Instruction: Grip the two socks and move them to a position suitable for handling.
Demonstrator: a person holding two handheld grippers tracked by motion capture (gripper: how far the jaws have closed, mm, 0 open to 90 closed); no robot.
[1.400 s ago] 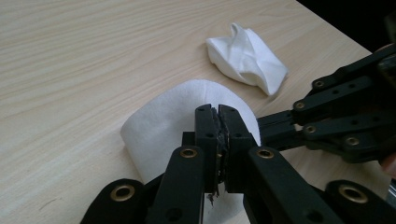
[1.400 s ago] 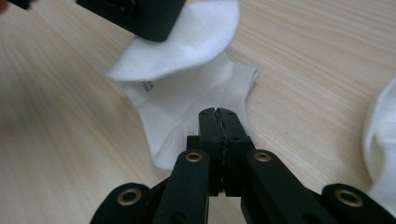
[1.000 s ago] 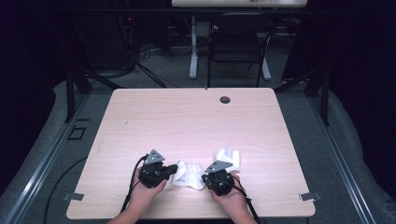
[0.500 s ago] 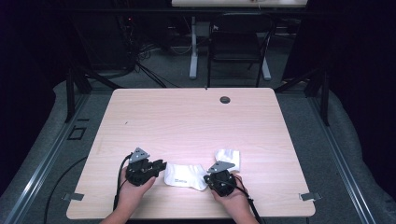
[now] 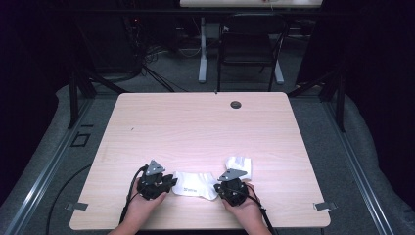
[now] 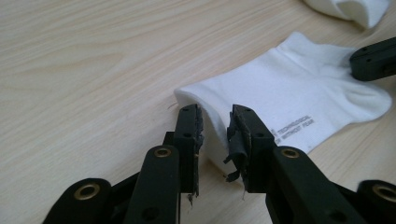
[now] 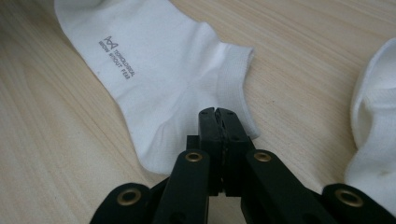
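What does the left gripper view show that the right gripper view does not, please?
Left gripper view: the left gripper, jaws just opened, apart around the toe edge of the flat white printed ankle sock. Right gripper view: the right gripper shut on that sock's heel beside its ribbed cuff. Both: the sock's grey lettering, the bunched second white sock, the pale wooden table.

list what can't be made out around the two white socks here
- Flat white ankle sock: whether the right tongs pinch its fabric, right gripper view; their shut jaws cover it.
- Its grey printed lettering: too small, high view.
- Second crumpled white sock: cut off by the right edge, right gripper view.
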